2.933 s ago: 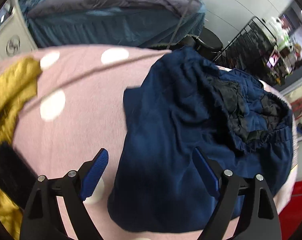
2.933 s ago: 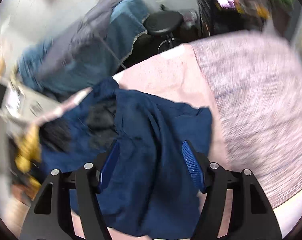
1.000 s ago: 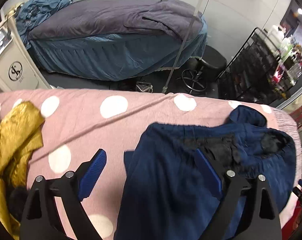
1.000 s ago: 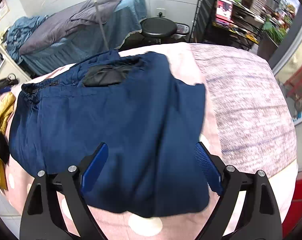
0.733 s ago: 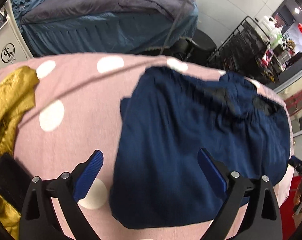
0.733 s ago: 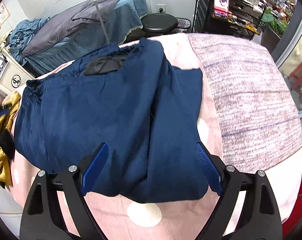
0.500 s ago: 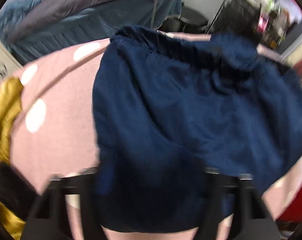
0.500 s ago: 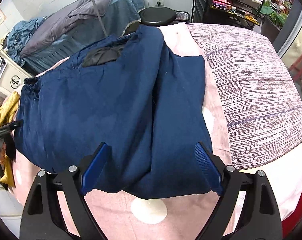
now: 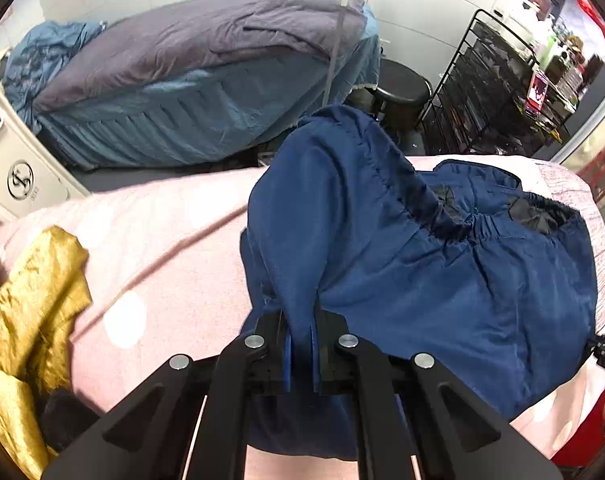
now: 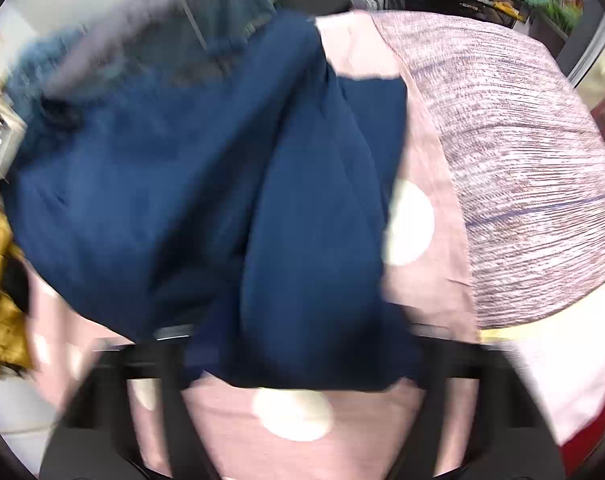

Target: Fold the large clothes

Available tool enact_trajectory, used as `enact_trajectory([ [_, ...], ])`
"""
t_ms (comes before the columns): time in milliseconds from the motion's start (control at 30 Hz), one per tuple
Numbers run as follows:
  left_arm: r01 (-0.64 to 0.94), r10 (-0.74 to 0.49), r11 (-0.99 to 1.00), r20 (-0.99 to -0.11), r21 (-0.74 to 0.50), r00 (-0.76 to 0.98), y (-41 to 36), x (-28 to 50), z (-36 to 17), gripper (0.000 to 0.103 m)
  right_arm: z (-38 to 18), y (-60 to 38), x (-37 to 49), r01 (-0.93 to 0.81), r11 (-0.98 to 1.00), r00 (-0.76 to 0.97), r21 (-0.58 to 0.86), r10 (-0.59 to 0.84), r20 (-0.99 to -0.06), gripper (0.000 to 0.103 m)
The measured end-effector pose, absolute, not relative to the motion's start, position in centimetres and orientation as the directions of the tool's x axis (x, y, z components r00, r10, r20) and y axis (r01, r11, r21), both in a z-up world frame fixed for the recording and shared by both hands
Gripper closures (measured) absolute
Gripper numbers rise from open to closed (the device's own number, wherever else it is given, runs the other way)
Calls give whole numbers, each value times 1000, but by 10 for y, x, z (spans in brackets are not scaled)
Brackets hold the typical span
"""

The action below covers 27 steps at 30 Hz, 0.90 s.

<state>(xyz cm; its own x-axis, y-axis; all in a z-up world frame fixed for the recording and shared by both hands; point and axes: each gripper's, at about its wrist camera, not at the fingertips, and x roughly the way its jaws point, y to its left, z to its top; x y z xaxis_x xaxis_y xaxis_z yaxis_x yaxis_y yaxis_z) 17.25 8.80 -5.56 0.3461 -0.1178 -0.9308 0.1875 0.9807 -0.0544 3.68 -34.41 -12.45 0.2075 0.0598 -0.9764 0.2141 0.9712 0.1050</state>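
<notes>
A navy blue garment (image 9: 422,280) with a gathered elastic waistband and black lining lies on a pink cover with white spots (image 9: 162,240). My left gripper (image 9: 300,344) is shut on a pinched fold of its near edge, and the cloth rises in a ridge from the pads. The right wrist view is blurred. There the same garment (image 10: 182,180) spreads over the pink cover (image 10: 294,416), and its near hem lies across my right gripper (image 10: 302,360). The jaws are closing with cloth between them, and the pads are hidden under the fabric.
A gold garment (image 9: 30,300) is bunched at the cover's left end. A streaked grey-pink cloth (image 10: 522,160) covers the right end. Beyond stand a bed with grey and blue covers (image 9: 182,60), a black stool (image 9: 402,88), a wire rack (image 9: 502,100) and a white machine (image 9: 18,176).
My left gripper went from wide open to shut on the garment's near edge and pulled up a fold. The right gripper sank closer to the hem, and its view turned blurry.
</notes>
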Motion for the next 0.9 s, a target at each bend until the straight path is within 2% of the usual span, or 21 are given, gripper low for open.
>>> enact_trajectory([
  [100,151,-117,986,-934,-69,337,104,169,-52,96,-108,-345,31,192,973,237,126,78,-968,91],
  [200,89,-186,982,-942,-168,281,125,165,-60,96,-81,-369,30,218,959,253,183,125,-959,92],
  [267,93,-135,989,-963,-116,235,118,160,-85,96,-71,-373,38,201,966,250,159,106,-962,92],
  [333,84,-95,993,-969,-78,229,109,159,-107,92,-91,-371,53,188,973,165,136,105,-981,90],
  [433,47,-46,998,-966,-35,255,105,159,-130,65,-125,-385,55,338,927,143,164,121,-982,71],
  [500,22,-26,1000,-963,-21,267,107,159,-134,35,-138,-391,49,372,910,177,182,123,-976,42],
  [533,5,3,1000,-960,4,280,111,158,-131,29,-140,-393,45,385,907,178,169,106,-978,38],
  [633,-17,-5,1000,-942,-12,337,127,152,-110,27,-134,-400,25,420,873,238,246,156,-959,37],
  [700,-22,-30,999,-921,-42,389,142,147,-92,17,-122,-406,10,420,861,294,287,170,-941,34],
  [733,-15,-49,998,-908,-61,416,150,143,-83,15,-118,-409,4,417,855,317,308,180,-931,32],
  [800,11,-104,994,-902,-110,419,162,136,-75,13,-115,-417,-6,407,843,352,352,211,-912,26],
  [900,27,-175,984,-913,-178,369,170,128,-80,13,-121,-425,-8,403,833,346,379,245,-906,25],
])
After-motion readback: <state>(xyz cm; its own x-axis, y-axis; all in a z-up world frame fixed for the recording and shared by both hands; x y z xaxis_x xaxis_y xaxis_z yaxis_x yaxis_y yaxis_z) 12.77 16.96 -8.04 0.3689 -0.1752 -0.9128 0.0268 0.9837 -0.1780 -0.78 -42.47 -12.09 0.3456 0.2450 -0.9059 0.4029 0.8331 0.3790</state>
